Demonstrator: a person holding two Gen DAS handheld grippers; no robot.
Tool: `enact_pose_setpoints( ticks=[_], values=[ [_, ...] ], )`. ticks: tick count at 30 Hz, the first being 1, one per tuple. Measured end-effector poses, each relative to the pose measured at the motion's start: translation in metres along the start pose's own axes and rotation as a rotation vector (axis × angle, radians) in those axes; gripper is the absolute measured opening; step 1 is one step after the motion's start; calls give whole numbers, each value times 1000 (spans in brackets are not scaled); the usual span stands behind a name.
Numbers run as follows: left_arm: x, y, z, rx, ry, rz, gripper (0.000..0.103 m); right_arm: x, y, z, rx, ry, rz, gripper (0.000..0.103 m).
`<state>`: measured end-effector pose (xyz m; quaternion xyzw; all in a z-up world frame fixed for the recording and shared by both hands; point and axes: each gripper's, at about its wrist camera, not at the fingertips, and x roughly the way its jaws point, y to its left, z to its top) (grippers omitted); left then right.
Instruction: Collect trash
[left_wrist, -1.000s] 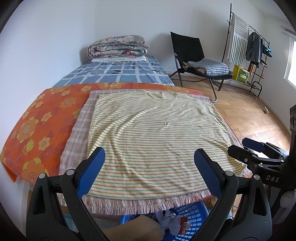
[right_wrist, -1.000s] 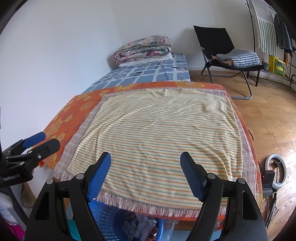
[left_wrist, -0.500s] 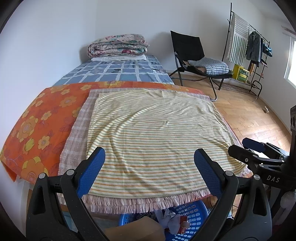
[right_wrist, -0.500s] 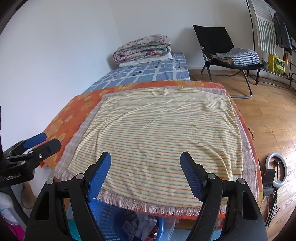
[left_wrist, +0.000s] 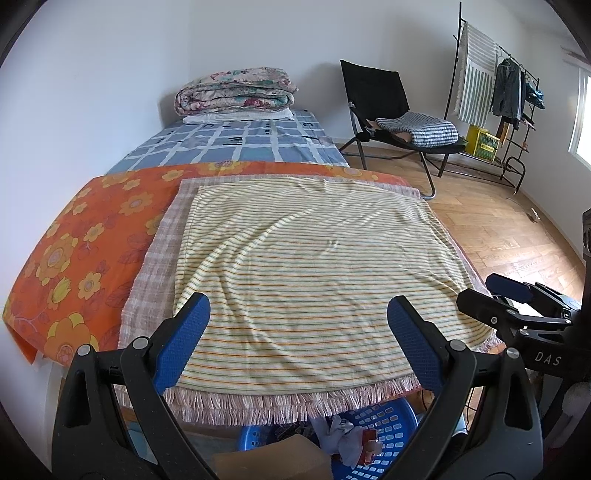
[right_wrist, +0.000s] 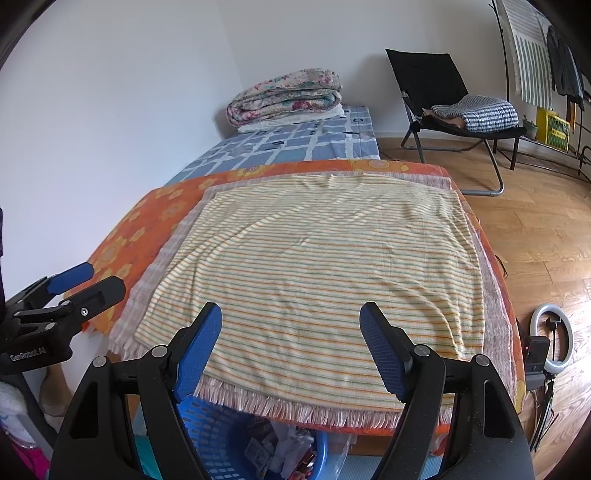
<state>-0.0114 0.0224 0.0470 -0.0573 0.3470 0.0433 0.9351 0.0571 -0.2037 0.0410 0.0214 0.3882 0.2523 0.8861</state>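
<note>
A blue plastic basket (left_wrist: 388, 435) (right_wrist: 210, 432) stands on the floor under the near edge of the bed, with crumpled paper and wrappers (left_wrist: 351, 439) (right_wrist: 288, 446) in it. My left gripper (left_wrist: 297, 310) hovers open over the striped blanket (left_wrist: 314, 258), nothing between its blue pads. My right gripper (right_wrist: 291, 314) is likewise open and empty above the same blanket (right_wrist: 317, 266). Each gripper shows at the edge of the other's view: the right one (left_wrist: 517, 299) at the far right, the left one (right_wrist: 70, 284) at the far left.
The bed carries an orange flowered sheet (left_wrist: 85, 243), a blue checked sheet and a folded quilt (left_wrist: 236, 90) at the far end. A black folding chair (left_wrist: 391, 107), a clothes rack (left_wrist: 495, 85) and a ring light (right_wrist: 554, 343) stand on the wooden floor to the right.
</note>
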Motion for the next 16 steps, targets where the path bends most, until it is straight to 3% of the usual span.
enact_pose_setpoints(
  ticks=[16],
  values=[
    [9,0,2,-2,21,13,98,1,-3,-3,13,4,-4,77]
  ],
)
